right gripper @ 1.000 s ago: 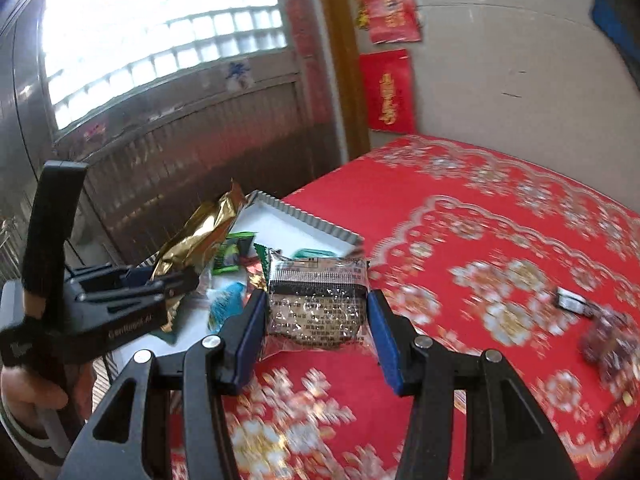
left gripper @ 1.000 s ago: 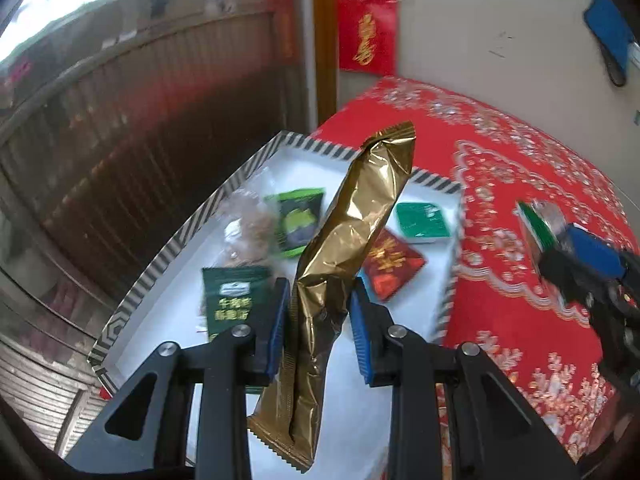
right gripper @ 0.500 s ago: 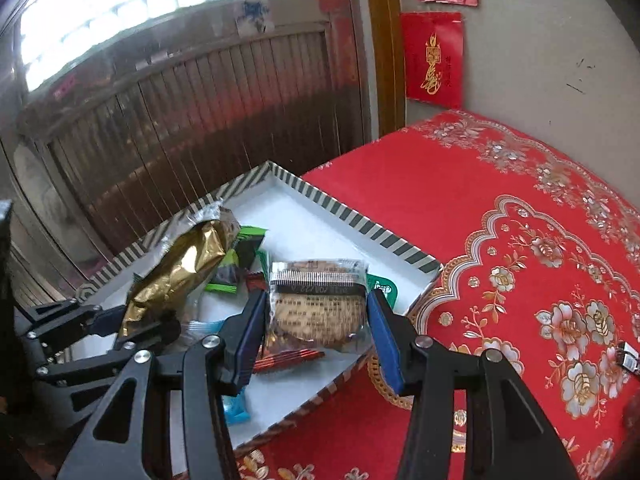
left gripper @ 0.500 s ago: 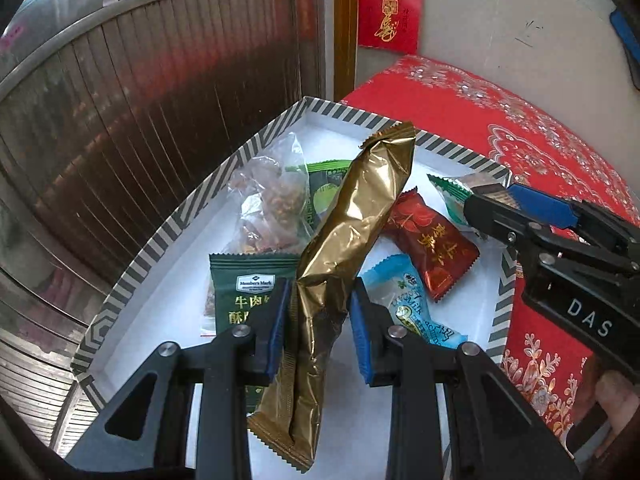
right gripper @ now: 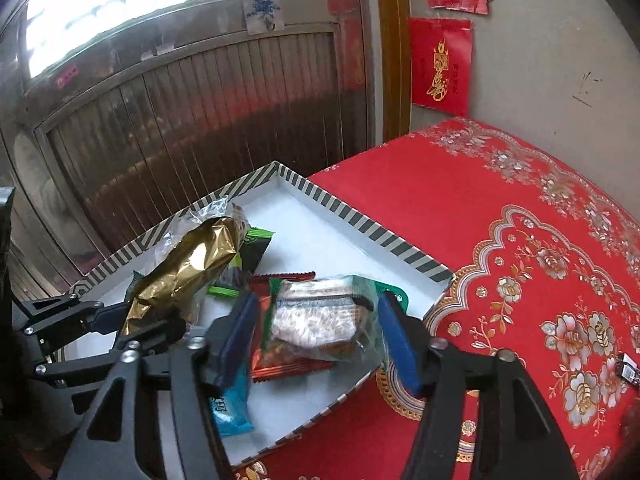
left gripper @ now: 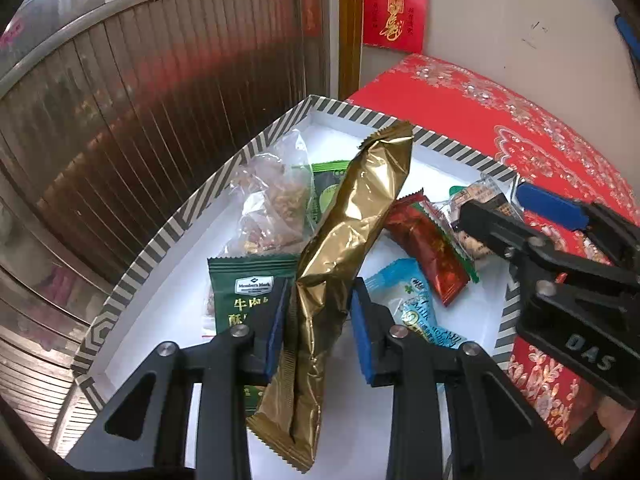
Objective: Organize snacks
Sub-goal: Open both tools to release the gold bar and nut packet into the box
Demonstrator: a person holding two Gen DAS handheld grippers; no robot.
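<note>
A long gold packet (left gripper: 352,220) stands tilted over the white tray with a striped rim (left gripper: 180,232). My left gripper (left gripper: 318,292) still pinches its lower part, and the jaws are beginning to open. In the right wrist view the gold packet (right gripper: 188,264) leans over the tray's left side, with the left gripper (right gripper: 148,320) below it. My right gripper (right gripper: 316,304) is opening over the tray's near right corner. A clear cookie packet (right gripper: 316,316), blurred, sits loose between its pads with gaps on both sides, resting on a red packet (right gripper: 288,360).
The tray also holds a dark green packet (left gripper: 244,292), a clear bag of nuts (left gripper: 272,208), a blue packet (left gripper: 412,300) and a green packet (left gripper: 328,188). A red flowered cloth (right gripper: 480,220) covers the table. A ribbed metal shutter (left gripper: 160,120) stands behind the tray.
Both grippers came in over the tray, the right from above the red cloth. The right jaws spread and the cookie packet slipped down onto the red packet. The gold packet stays gripped.
</note>
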